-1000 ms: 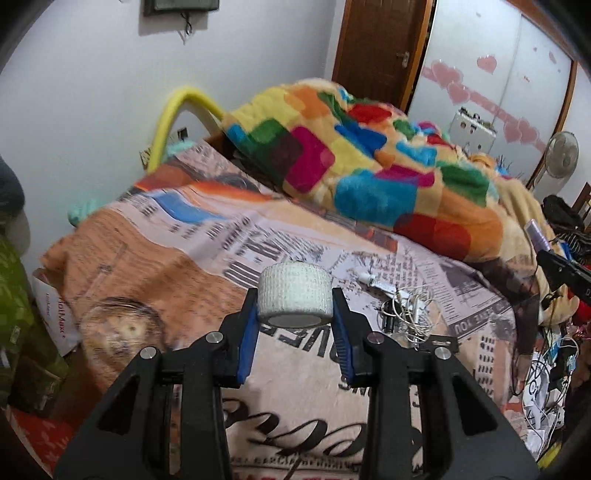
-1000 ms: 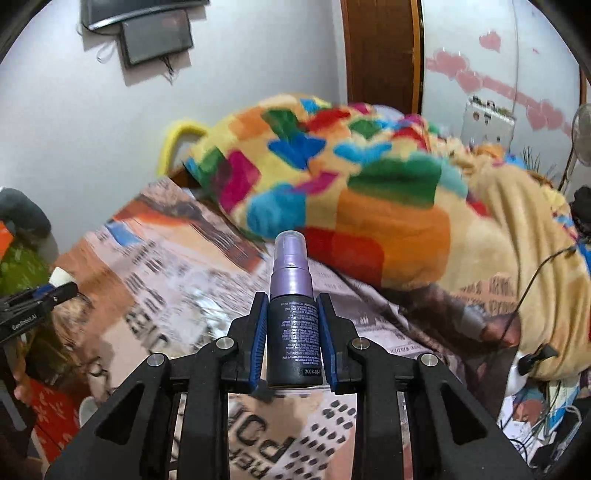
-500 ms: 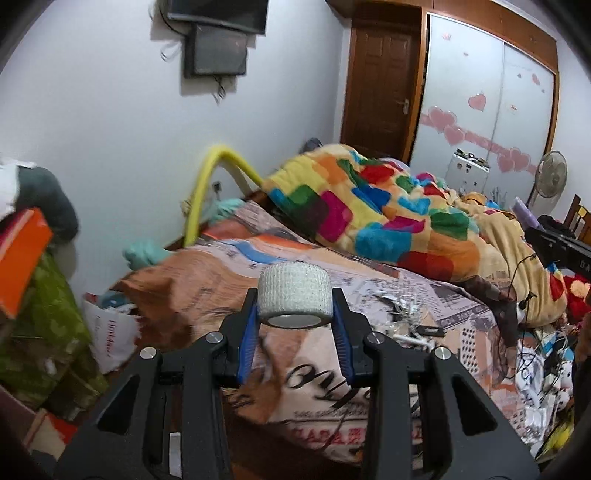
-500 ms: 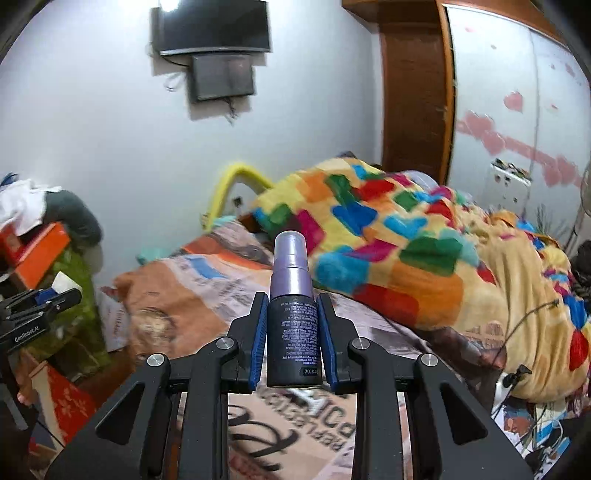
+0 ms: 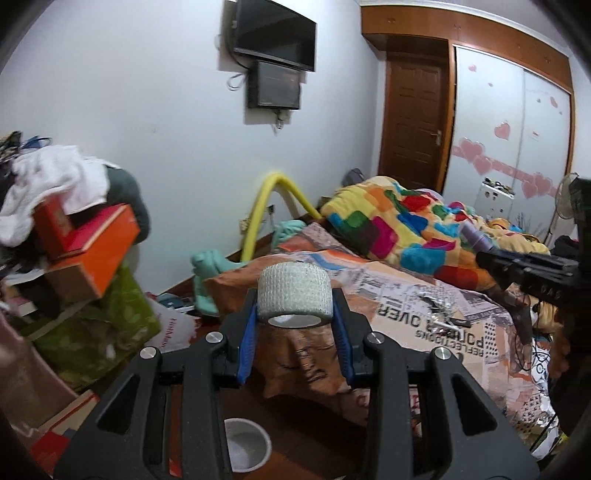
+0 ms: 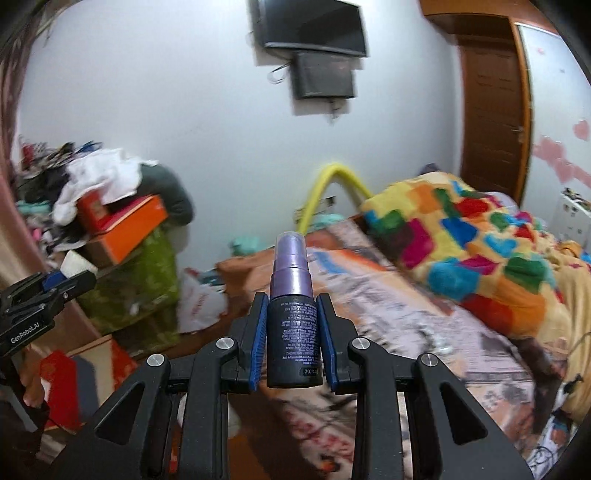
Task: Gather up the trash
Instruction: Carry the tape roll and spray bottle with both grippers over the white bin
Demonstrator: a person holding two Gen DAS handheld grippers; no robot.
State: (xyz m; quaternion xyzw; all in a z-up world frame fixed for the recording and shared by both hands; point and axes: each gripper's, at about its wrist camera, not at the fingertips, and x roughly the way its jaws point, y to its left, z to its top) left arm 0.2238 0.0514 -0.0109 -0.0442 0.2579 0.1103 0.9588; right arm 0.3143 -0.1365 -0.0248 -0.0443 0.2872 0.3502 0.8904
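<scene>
Left gripper (image 5: 294,320): clamped on white tape roll (image 5: 294,295), roll's axis pointing forward-down.
Right gripper (image 6: 293,341): clamped on purple-capped spray bottle (image 6: 293,317), long axis along fingers, cap forward.
White cup (image 5: 246,449): on floor, directly below left gripper, nearer left hand; possible drop spot, unconfirmed.

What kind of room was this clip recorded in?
A cluttered home bedroom, most likely: a bed under a patchwork blanket, a wall-mounted TV, and a sliding-door wardrobe with heart stickers.
</scene>
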